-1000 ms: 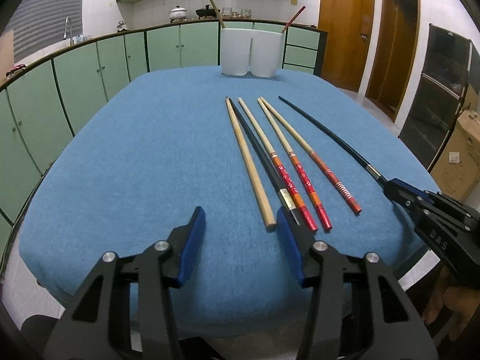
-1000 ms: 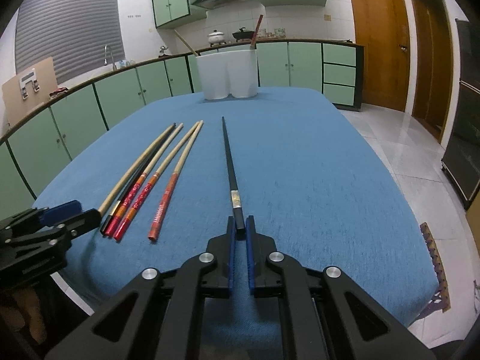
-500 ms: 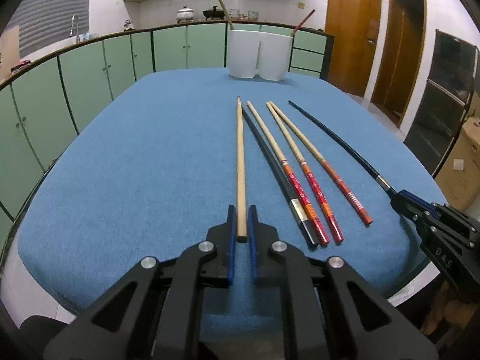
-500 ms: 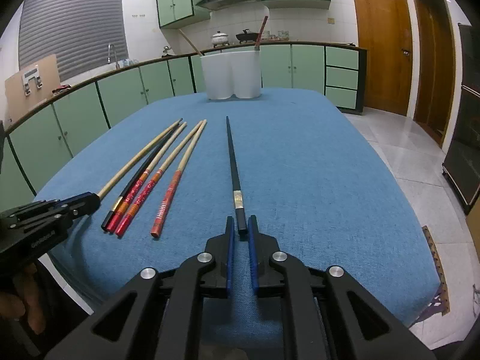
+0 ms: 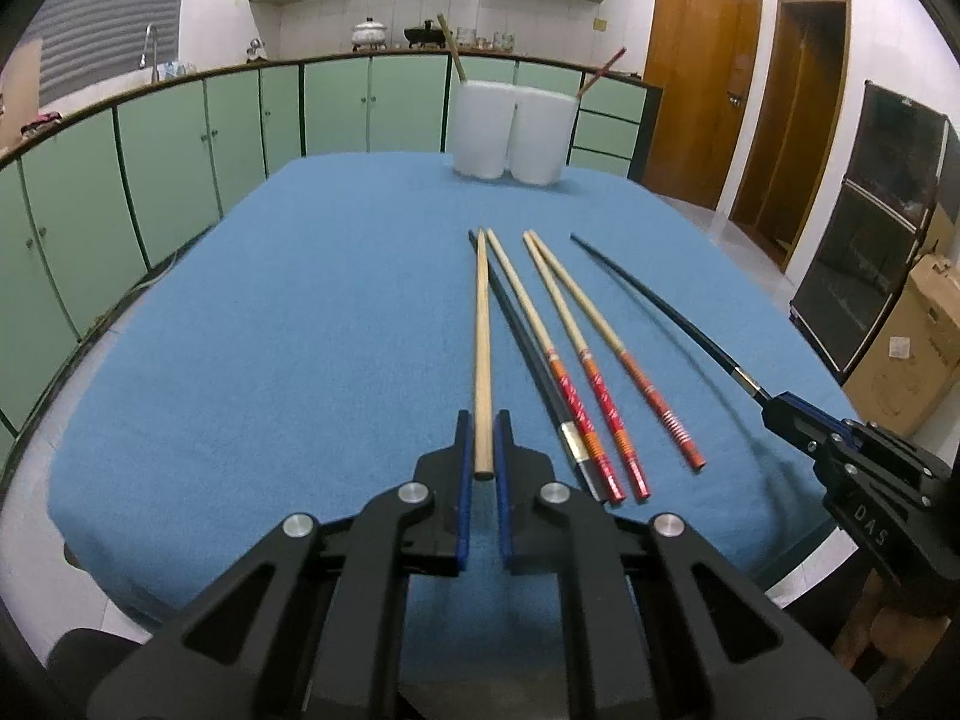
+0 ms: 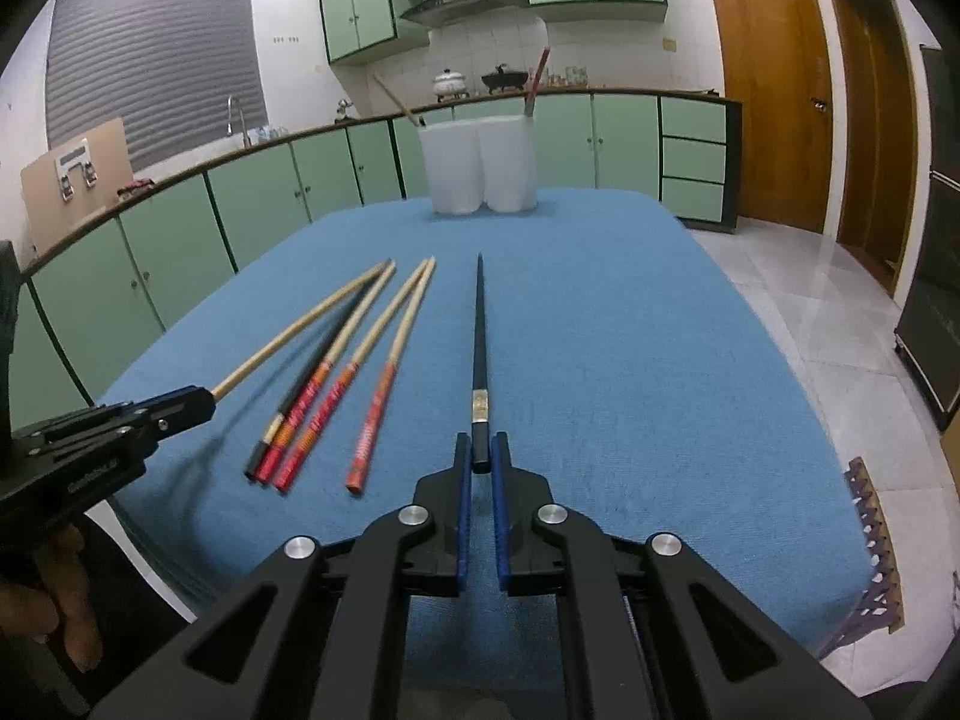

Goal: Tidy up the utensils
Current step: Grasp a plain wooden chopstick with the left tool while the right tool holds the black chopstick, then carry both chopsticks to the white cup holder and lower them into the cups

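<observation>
My left gripper [image 5: 482,420] is shut on the near end of a plain wooden chopstick [image 5: 482,324], lifted a little off the blue table [image 5: 300,330]. My right gripper [image 6: 480,441] is shut on the near end of a black chopstick [image 6: 479,324], also raised, with its shadow on the cloth. A second black chopstick [image 5: 528,354] and three red-handled chopsticks [image 5: 585,354] lie side by side on the table between them. Two white holder cups [image 5: 510,135] stand at the far edge, each with one chopstick in it.
Green kitchen cabinets [image 5: 180,138] run along the left and back. Brown doors [image 5: 702,72] and a cardboard box [image 5: 912,348] are to the right. The table's near edge lies just under both grippers. A dark cabinet [image 6: 936,300] stands far right.
My left gripper closed on the wooden chopstick and lifted it. My right gripper stayed shut on the black chopstick and raised it off the cloth.
</observation>
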